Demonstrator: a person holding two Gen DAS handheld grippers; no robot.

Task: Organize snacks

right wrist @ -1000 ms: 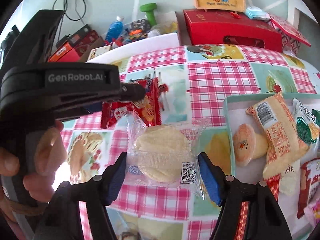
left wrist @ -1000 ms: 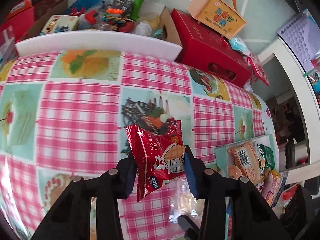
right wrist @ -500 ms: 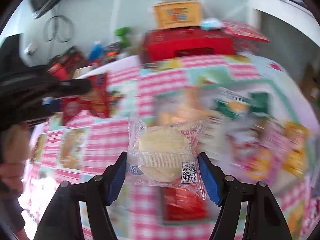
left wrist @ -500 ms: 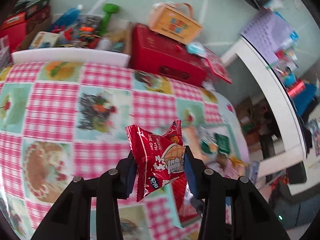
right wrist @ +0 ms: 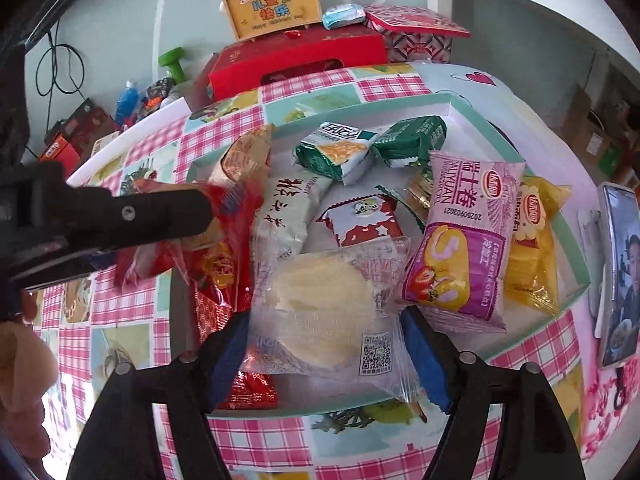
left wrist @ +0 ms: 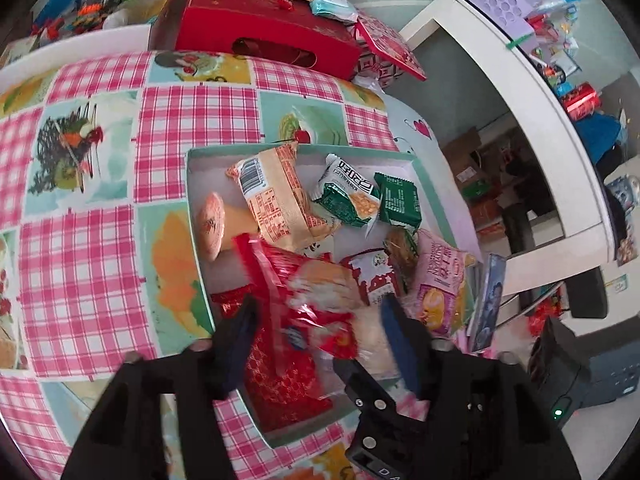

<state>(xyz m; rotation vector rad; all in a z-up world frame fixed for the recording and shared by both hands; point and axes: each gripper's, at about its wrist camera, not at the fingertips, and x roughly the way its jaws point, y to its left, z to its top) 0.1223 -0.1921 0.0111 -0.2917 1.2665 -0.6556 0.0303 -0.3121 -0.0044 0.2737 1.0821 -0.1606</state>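
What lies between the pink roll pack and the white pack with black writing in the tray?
In the right wrist view, a small red-and-white pack lies between the pink roll pack and the white pack.

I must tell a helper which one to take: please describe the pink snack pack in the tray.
On the checked tablecloth stands a green-rimmed tray of snacks. The pink pack lies near its right side, beside a yellow pack; only it shows a strawberry roll.

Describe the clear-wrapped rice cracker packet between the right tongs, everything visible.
The clear-wrapped rice cracker packet is a transparent, crinkly plastic pouch around a pale yellow round cracker, with a white QR-code label at its lower right corner. It lies roughly flat over the teal snack box, between the blue pads of the right tongs, whose jaws are opening. Its right edge meets the pink strawberry roll packet.
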